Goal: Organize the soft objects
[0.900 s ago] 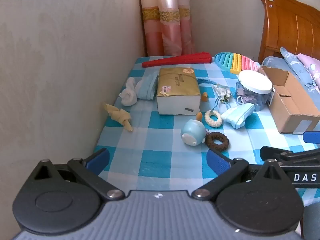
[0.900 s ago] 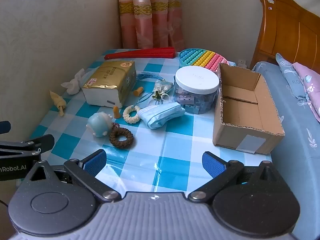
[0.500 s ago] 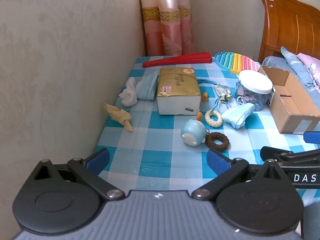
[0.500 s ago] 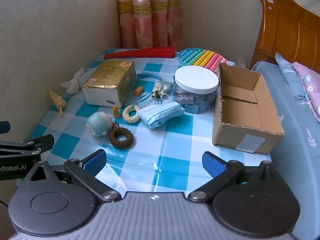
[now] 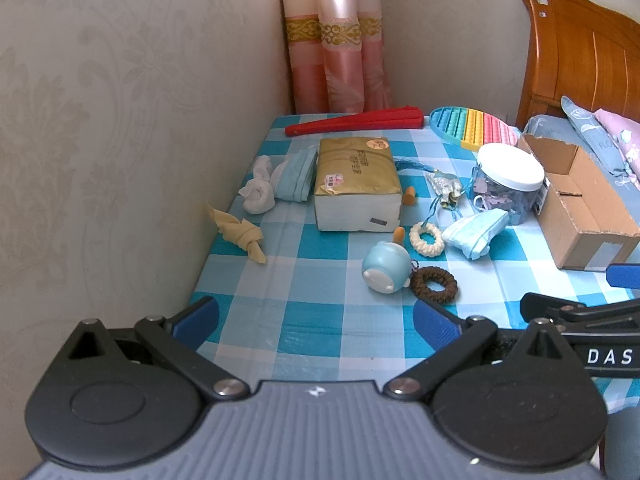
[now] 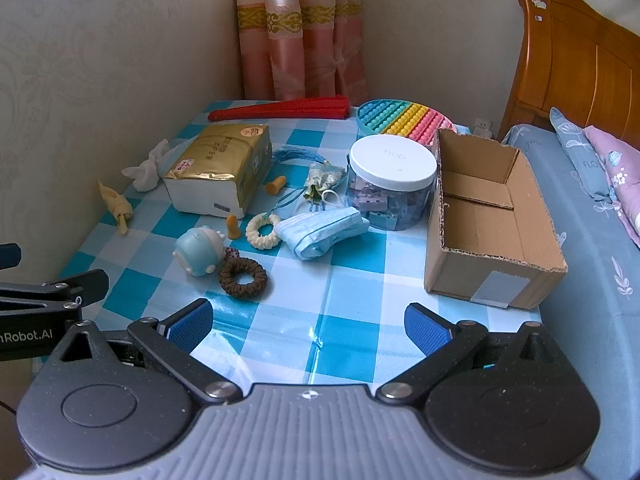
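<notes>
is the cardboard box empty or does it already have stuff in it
Empty. The right wrist view looks down into the cardboard box and shows only bare flaps and floor; the soft items are all out on the checked tablecloth.

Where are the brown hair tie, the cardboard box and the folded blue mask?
brown hair tie (image 6: 243, 277), right wrist view, on its braided ring.
cardboard box (image 6: 460, 276), right wrist view, on its near wall.
folded blue mask (image 6: 324, 230), right wrist view, on its middle.

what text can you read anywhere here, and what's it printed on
"DAS" – on the right gripper's arm, cut off by the frame edge.
"nRobot.AI" – on the left gripper's arm, start cut off.
Tissue pack: gold wrapper print and stickers, too small to read.
Jar lid: faint embossed mark, unreadable.
</notes>
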`<state>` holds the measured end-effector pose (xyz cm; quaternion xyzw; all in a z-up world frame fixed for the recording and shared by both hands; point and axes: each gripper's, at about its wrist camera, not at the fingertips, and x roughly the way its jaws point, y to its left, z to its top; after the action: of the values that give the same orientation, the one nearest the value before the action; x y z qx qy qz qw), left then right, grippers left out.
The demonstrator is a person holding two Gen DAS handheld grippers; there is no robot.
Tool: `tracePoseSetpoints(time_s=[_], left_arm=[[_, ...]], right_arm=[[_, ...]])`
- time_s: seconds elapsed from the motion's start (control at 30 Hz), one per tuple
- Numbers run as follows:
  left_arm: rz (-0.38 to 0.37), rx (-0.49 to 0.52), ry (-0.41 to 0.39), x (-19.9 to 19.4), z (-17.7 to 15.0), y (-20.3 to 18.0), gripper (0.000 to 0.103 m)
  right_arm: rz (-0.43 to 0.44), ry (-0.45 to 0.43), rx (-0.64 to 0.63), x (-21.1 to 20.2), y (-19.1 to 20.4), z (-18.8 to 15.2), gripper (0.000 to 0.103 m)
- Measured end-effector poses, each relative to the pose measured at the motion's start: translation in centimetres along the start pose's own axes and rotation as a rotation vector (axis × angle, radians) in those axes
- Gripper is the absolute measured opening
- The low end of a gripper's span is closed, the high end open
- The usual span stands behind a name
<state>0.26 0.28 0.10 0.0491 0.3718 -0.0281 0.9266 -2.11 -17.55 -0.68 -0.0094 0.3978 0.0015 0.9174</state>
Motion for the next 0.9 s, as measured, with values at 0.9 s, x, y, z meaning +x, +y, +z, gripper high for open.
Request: tracePoseSetpoints(time_s=[0.9], left_arm=[[-0.016,-0.012,-0.006,-0.63,0.14,0.06,0.102]], right_arm=[[-0.008,-0.005,0.001,-0.18,0.01,0.34,0.103]])
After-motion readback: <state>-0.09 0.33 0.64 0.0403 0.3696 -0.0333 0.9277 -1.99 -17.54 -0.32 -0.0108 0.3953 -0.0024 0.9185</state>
